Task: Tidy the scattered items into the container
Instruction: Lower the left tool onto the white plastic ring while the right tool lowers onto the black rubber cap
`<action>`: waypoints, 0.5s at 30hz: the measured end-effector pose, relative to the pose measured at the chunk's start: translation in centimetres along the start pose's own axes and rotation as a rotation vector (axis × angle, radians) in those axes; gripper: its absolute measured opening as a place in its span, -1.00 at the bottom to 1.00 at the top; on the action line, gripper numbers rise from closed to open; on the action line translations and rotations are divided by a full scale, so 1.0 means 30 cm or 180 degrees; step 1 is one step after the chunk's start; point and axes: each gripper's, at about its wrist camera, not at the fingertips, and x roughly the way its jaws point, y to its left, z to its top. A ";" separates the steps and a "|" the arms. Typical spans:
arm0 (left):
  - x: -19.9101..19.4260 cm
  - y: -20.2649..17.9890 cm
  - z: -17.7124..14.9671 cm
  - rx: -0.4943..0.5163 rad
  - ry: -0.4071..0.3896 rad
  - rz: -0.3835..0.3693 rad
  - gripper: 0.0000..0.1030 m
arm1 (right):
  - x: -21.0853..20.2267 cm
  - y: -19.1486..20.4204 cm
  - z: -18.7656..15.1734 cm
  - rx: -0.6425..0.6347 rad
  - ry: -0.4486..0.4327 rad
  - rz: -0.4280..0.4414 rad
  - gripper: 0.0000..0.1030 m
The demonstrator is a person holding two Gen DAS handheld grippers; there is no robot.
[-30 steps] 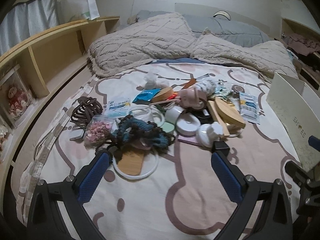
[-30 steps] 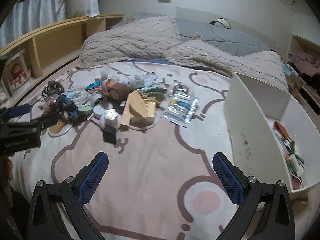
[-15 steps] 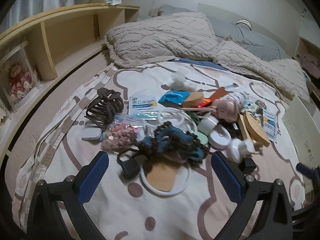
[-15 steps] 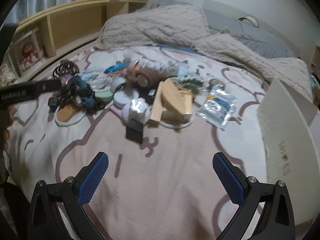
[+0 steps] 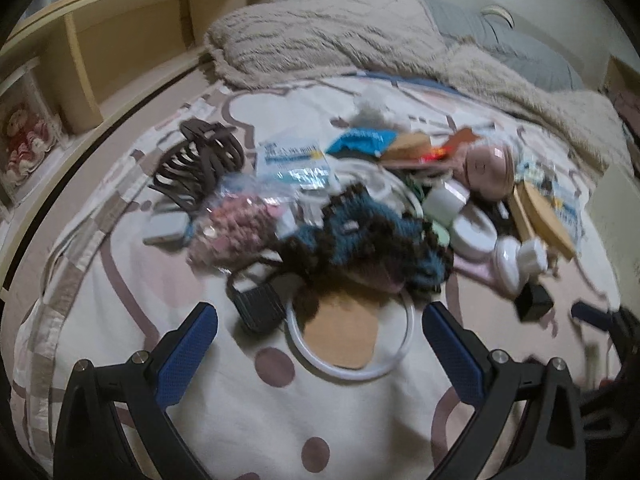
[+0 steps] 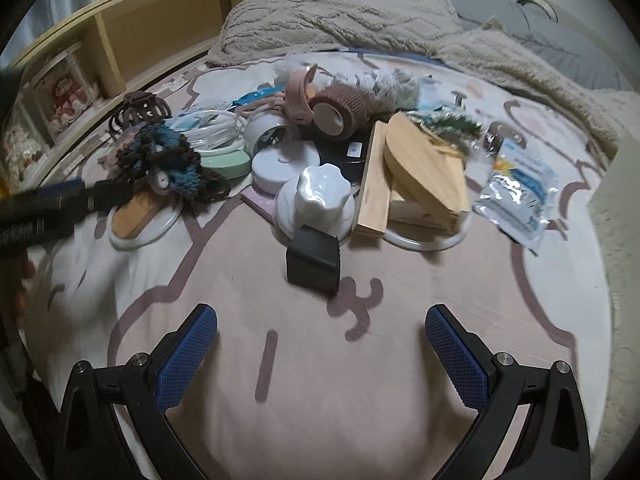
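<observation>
A heap of small items lies on the bed. My left gripper (image 5: 320,344) is open and empty, just short of a white ring with a wooden disc (image 5: 348,336), a small black clip (image 5: 258,306) and a blue-brown knitted piece (image 5: 372,240). My right gripper (image 6: 320,344) is open and empty, a little short of a black cube (image 6: 313,258), a white lidded jar (image 6: 318,196) and wooden blocks (image 6: 416,172). The white container's wall (image 5: 616,220) shows at the right edge; it also shows in the right wrist view (image 6: 624,232).
A brown claw hair clip (image 5: 196,168), a bag of pink pieces (image 5: 236,228), foil sachets (image 6: 518,192) and a pink watch (image 6: 300,96) lie in the heap. Beige blankets (image 6: 340,12) lie behind. A wooden shelf (image 5: 120,40) runs along the left.
Both grippers have moved forward and lower toward the heap, so the items look larger. The container has slid toward the right edge of both views. Both grippers stay open.
</observation>
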 end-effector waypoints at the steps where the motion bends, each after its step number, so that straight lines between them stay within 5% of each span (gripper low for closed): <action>1: 0.009 -0.006 -0.004 0.0024 0.0028 0.0020 1.00 | 0.015 -0.005 0.006 0.0043 0.0025 0.0036 1.00; 15: 0.078 -0.048 -0.048 0.0189 0.0204 0.0154 1.00 | 0.088 0.008 0.033 -0.0070 0.0059 -0.0112 1.00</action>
